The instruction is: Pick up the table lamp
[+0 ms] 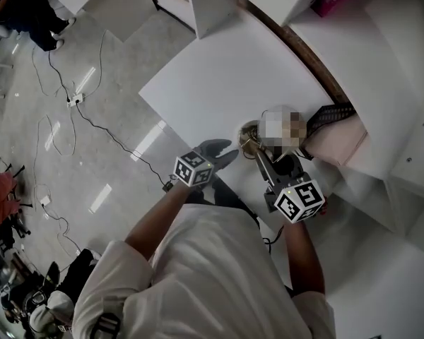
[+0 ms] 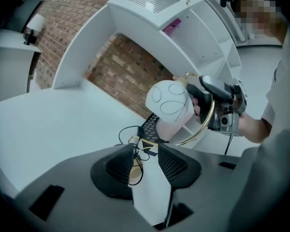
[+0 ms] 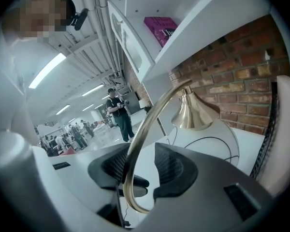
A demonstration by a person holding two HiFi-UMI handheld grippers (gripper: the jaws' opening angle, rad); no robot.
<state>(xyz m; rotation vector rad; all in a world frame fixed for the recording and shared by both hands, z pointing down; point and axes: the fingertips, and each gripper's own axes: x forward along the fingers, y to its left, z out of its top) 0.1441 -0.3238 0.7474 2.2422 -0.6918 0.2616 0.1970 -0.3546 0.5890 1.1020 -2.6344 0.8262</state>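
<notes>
The table lamp has a brass base [image 1: 248,137], a curved brass arm [image 3: 144,129] and a white globe shade [image 2: 168,105] under a brass cap [image 3: 193,111]. It stands near the front right corner of the white table [image 1: 226,76]. My right gripper [image 3: 142,159] is open; the brass arm runs up between its jaws, close to the left pad and apart from the right one. The left gripper [image 2: 147,159] is open just left of the lamp, low over the table edge. Through its gap I see the base [image 2: 135,172] and black cord. Nothing is pressed by either pair of pads.
A black mesh panel [image 1: 330,114] and a pale box [image 1: 337,141] lie right of the lamp. White shelving with a pink book [image 3: 162,29] and a brick wall [image 3: 241,71] stand behind. Cables and a power strip [image 1: 74,99] cross the floor; people stand in the distance.
</notes>
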